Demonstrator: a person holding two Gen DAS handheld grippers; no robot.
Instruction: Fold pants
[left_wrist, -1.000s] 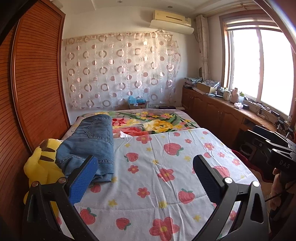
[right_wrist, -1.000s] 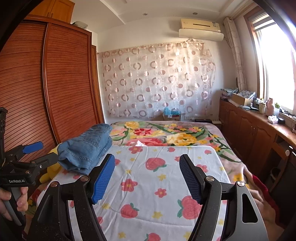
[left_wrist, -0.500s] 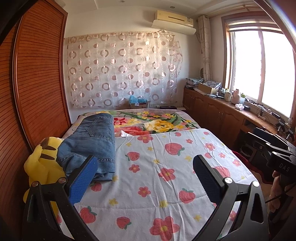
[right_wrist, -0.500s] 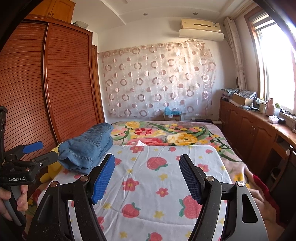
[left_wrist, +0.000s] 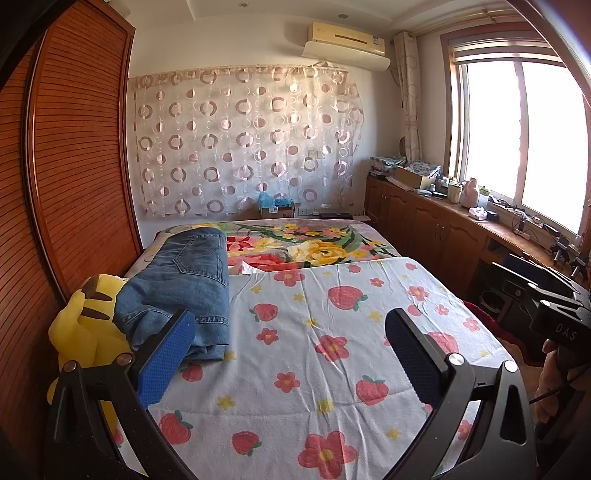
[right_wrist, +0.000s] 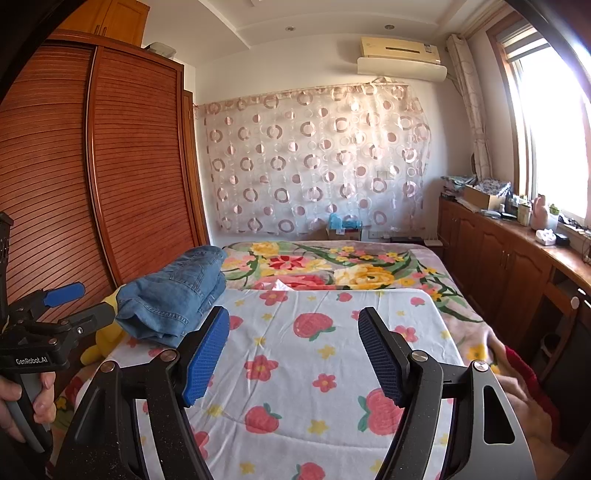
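Observation:
Folded blue jeans (left_wrist: 184, 284) lie on the left side of the bed, partly over a yellow plush toy; they also show in the right wrist view (right_wrist: 173, 295). My left gripper (left_wrist: 288, 328) is open and empty, held above the strawberry-print sheet (left_wrist: 332, 350), with its left finger just in front of the jeans. My right gripper (right_wrist: 293, 328) is open and empty above the same sheet (right_wrist: 314, 350), to the right of the jeans. The left gripper (right_wrist: 62, 302) also shows at the left edge of the right wrist view.
A yellow plush toy (left_wrist: 81, 332) sits at the bed's left edge against a wooden wardrobe (left_wrist: 74, 177). A floral blanket (left_wrist: 314, 247) covers the far bed. Wooden cabinets (left_wrist: 443, 229) with clutter run under the window on the right.
Both views have shifted only slightly; the left wrist view has tilted up a little. The jeans and both open grippers stand as before.

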